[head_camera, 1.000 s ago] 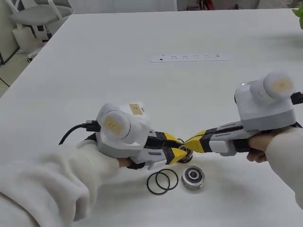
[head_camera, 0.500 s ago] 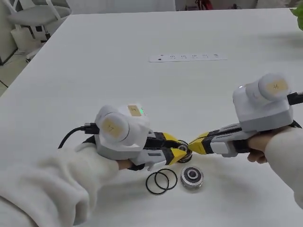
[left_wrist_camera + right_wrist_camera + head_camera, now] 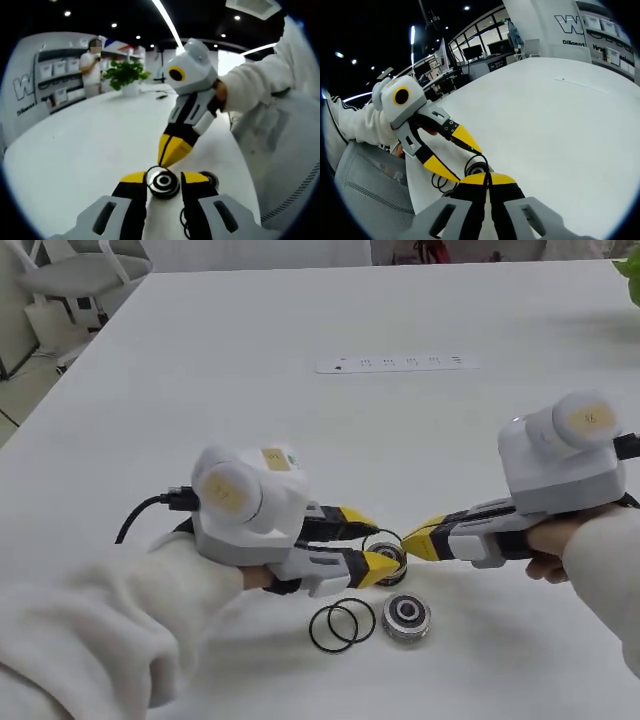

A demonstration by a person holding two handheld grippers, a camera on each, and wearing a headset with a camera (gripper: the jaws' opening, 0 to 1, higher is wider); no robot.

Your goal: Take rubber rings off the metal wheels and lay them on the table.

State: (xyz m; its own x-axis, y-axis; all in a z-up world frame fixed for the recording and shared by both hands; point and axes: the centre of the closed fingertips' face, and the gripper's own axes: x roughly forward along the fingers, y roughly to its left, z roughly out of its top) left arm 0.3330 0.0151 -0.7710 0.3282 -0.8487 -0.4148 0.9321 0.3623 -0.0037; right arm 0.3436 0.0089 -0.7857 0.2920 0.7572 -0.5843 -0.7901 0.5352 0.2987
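Note:
My left gripper [image 3: 378, 543] is shut on a small metal wheel [image 3: 387, 558], which sits between its yellow-tipped jaws [image 3: 164, 183]. My right gripper [image 3: 408, 536] meets it from the right, its jaws shut on a thin black rubber ring [image 3: 475, 161] that loops out from the wheel. In the left gripper view the right gripper [image 3: 167, 161] points down just behind the wheel. Two loose rubber rings [image 3: 340, 623] lie overlapping on the white table [image 3: 300, 420] just in front of the grippers. A second metal wheel [image 3: 407, 614] lies flat beside them.
A white power strip [image 3: 395, 363] lies further back on the table. A black cable [image 3: 150, 515] trails from the left gripper. A potted plant [image 3: 125, 75] and a person [image 3: 92, 62] stand at the table's far end. Chairs [image 3: 70, 280] are at the back left.
The two grippers have drawn slightly apart: the right one to the right, the left one to the left. A thin arc of rubber ring now shows between the wheel and the right tips.

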